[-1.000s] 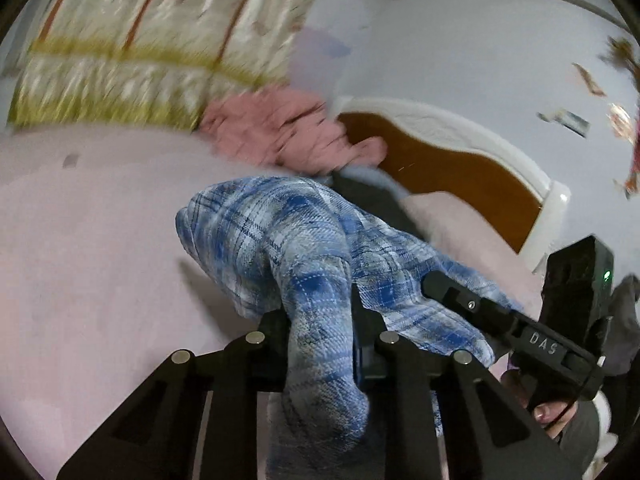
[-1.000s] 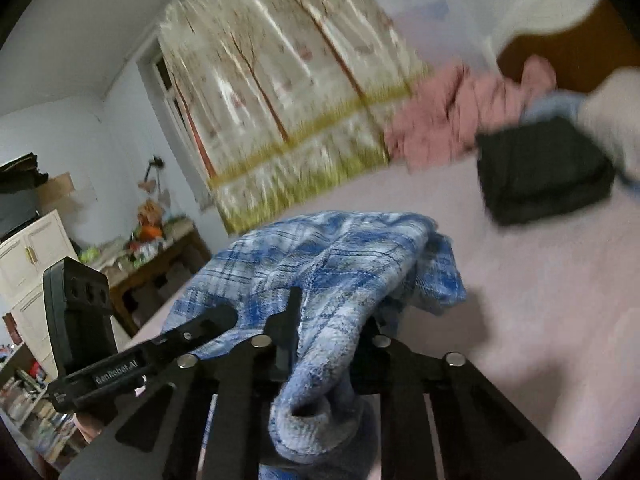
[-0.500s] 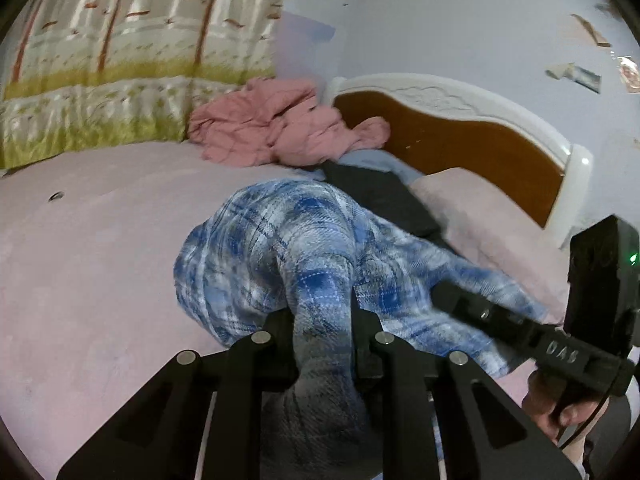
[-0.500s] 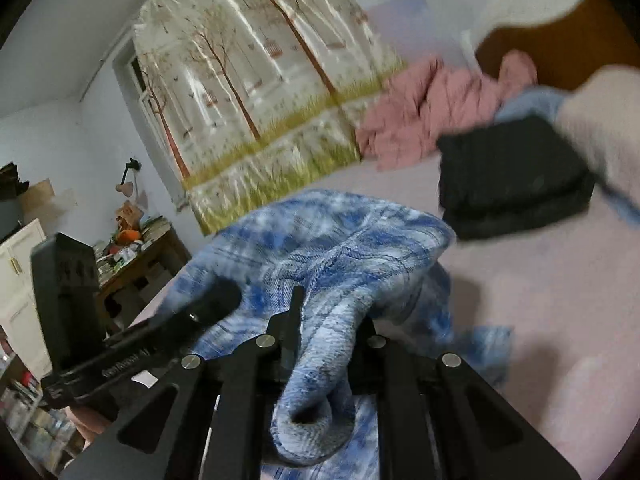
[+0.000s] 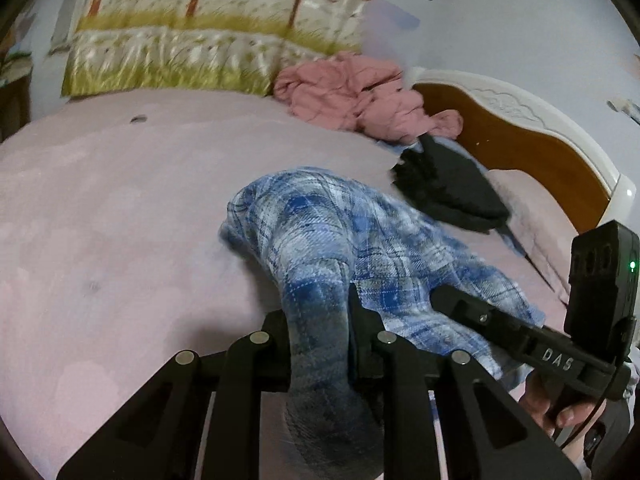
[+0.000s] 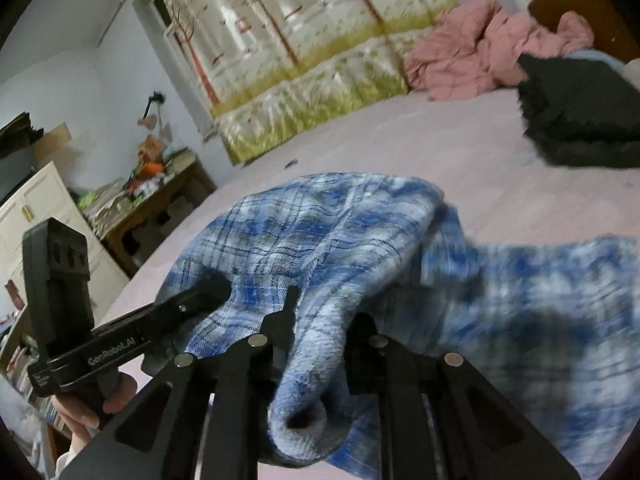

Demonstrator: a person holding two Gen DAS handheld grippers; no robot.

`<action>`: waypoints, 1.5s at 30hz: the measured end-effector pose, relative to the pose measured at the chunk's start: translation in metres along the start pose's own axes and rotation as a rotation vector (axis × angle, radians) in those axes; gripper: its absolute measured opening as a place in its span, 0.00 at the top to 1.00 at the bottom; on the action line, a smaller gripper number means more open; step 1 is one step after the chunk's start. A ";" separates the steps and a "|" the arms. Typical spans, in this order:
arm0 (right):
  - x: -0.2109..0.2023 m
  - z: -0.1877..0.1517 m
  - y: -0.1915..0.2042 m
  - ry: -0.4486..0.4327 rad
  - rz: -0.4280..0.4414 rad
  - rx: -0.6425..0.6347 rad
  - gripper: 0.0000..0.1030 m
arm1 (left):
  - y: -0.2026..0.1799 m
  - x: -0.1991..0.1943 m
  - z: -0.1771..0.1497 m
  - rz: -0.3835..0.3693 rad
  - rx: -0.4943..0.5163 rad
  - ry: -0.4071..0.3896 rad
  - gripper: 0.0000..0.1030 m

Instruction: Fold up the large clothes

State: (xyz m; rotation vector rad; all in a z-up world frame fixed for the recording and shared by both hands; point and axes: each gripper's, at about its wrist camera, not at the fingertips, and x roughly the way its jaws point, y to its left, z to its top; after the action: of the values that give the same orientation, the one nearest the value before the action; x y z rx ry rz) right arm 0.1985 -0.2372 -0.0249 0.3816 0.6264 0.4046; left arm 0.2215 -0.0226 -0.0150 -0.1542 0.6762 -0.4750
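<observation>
A blue and white plaid garment (image 5: pixel 340 240) lies bunched over the pink bed sheet (image 5: pixel 120 208). My left gripper (image 5: pixel 318 320) is shut on a gathered fold of it. My right gripper (image 6: pixel 324 320) is shut on another fold of the same plaid garment (image 6: pixel 320 232), and part of the cloth spreads flat on the bed to its right. Each gripper shows in the other's view: the right one (image 5: pixel 500 332) at the garment's right edge, the left one (image 6: pixel 160 320) at its left edge.
A folded black garment (image 5: pixel 448 188) lies near the pillow. A crumpled pink garment (image 5: pixel 352 100) sits by the wooden headboard (image 5: pixel 528 148). A tree-print curtain (image 6: pixel 304 48) hangs behind the bed. A cluttered wooden desk (image 6: pixel 152 200) stands beyond the bed's far side.
Both grippers have carried the plaid garment lower toward the bed. In the right wrist view more of the cloth now lies spread on the sheet at the right.
</observation>
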 end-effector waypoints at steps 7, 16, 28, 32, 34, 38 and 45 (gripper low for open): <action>-0.059 -0.018 -0.037 -0.088 -0.101 0.130 0.40 | 0.013 -0.011 -0.031 0.152 0.144 -0.052 0.55; -0.154 -0.078 -0.091 -0.178 -0.376 0.447 0.38 | -0.052 -0.049 -0.031 -0.110 0.320 -0.177 0.23; -0.101 -0.094 -0.110 -0.285 -0.393 0.642 0.68 | -0.056 0.028 -0.061 -0.145 0.261 0.136 0.47; -0.089 -0.069 -0.097 -0.262 -0.419 0.527 0.89 | -0.049 0.015 -0.064 -0.179 0.236 0.154 0.57; -0.097 -0.051 -0.085 -0.296 -0.355 0.506 0.90 | -0.044 0.006 -0.063 -0.205 0.210 0.145 0.57; -0.104 0.001 -0.030 -0.329 -0.210 0.389 0.90 | -0.021 -0.032 -0.052 -0.245 0.124 0.048 0.46; -0.018 0.032 0.107 -0.149 -0.121 0.018 0.90 | 0.036 -0.097 -0.016 -0.088 -0.006 -0.151 0.44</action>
State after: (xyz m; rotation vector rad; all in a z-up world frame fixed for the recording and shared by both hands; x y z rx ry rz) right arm 0.1790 -0.1614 0.0568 0.3851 0.5055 0.2530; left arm 0.1584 0.0548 0.0171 -0.2238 0.5240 -0.5402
